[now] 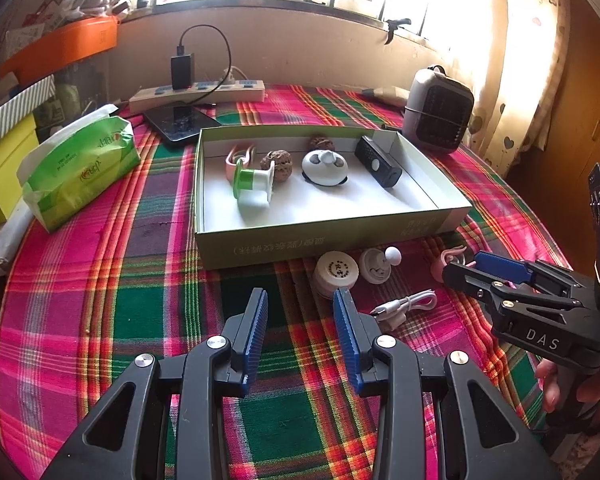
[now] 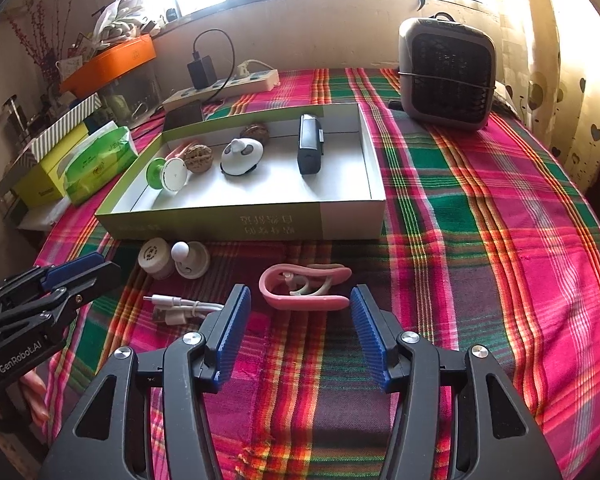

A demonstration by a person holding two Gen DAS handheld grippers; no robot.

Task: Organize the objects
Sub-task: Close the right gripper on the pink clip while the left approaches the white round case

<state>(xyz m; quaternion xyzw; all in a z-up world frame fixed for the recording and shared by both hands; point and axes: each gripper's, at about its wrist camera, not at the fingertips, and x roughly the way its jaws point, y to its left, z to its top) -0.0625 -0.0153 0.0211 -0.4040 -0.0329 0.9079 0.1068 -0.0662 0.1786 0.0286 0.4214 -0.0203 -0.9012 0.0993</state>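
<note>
I am holding both my right jaws [image 2: 300, 300] and left jaws [image 1: 300, 300] open and empty, the right just short of the pink curved plastic clip [image 2: 304, 286] on the plaid-covered surface [image 2: 480, 240].

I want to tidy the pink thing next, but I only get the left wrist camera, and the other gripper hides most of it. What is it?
Observer: A pink clip, U-shaped with a white piece inside, lying flat on the plaid cloth.
Operator: Is the right gripper holding it?
Observer: No. The right gripper is open; the clip lies at the tips of its fingers, and neither one presses on it.
Operator: Is anything between it and the box?
Observer: Only bare cloth up to the near wall of the box.
</note>
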